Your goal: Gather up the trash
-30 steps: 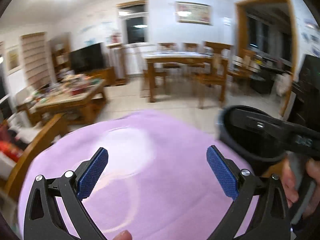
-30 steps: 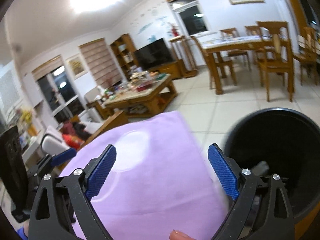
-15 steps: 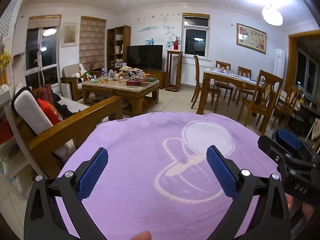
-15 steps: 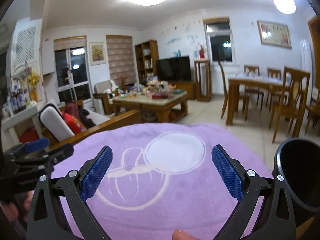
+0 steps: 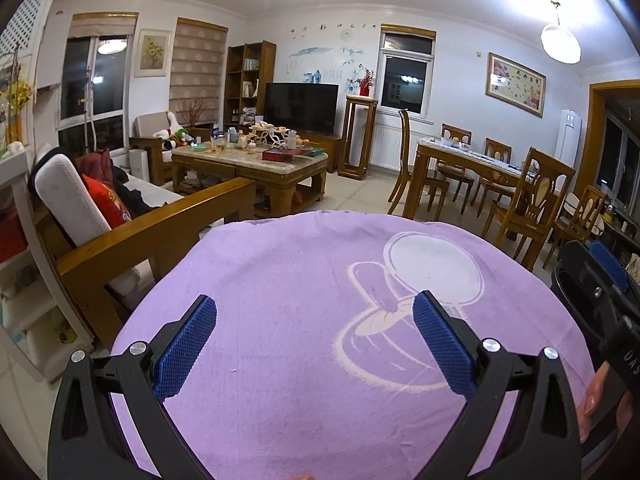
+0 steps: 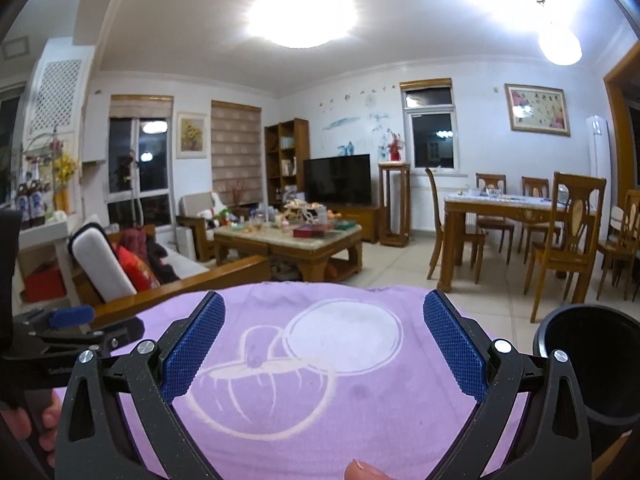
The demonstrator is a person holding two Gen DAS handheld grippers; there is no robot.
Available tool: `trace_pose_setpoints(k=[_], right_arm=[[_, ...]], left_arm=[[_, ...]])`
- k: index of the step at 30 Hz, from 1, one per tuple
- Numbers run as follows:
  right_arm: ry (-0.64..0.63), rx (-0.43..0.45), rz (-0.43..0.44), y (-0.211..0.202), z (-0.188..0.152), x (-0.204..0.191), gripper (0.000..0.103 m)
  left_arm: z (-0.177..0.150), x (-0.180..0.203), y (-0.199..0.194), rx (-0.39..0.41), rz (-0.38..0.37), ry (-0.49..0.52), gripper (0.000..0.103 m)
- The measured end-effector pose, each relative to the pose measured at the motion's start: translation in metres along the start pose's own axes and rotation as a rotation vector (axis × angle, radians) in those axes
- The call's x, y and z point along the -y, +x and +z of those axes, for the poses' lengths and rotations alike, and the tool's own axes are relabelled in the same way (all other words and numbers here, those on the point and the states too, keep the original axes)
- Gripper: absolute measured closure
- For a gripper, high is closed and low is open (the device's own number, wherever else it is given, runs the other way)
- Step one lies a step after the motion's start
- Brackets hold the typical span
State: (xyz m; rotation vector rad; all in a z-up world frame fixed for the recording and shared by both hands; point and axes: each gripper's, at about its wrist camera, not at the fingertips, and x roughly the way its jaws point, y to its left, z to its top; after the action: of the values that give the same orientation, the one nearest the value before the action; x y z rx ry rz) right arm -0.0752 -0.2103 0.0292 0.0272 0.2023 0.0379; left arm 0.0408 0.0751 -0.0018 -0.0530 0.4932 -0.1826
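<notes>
A purple cloth [image 5: 300, 280] with a white cartoon print covers the rounded surface under both tools; it also fills the lower right wrist view [image 6: 320, 420]. My left gripper [image 5: 316, 340] is open above it, and nothing sits between its blue pads. My right gripper [image 6: 325, 344] is open too and holds nothing. A black trash bin [image 6: 588, 360] stands at the cloth's right edge, just right of the right gripper. I see no loose item on the cloth. A fingertip [image 6: 362, 470] shows at the bottom.
A wooden-armed sofa [image 5: 160, 232] with cushions is on the left. A cluttered coffee table [image 5: 256, 160] stands beyond it. A dining table with chairs [image 5: 480, 160] is at the right, with tiled floor [image 6: 400, 264] between them.
Both views have swung left and tilted up, from blurred to steady. The right gripper has moved off the bin's mouth, and the bin now sits at the right edge.
</notes>
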Motion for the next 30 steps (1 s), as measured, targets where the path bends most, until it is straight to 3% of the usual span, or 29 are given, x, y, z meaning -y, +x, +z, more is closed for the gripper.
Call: trace_pose_setpoints(k=[30], right_arm=[[-0.017,-0.01,-0.006,-0.003,0.004,-0.01,0.005]], left_arm=[[0.001,0.002,-0.004,0.019,0.037,0.003,0.005]])
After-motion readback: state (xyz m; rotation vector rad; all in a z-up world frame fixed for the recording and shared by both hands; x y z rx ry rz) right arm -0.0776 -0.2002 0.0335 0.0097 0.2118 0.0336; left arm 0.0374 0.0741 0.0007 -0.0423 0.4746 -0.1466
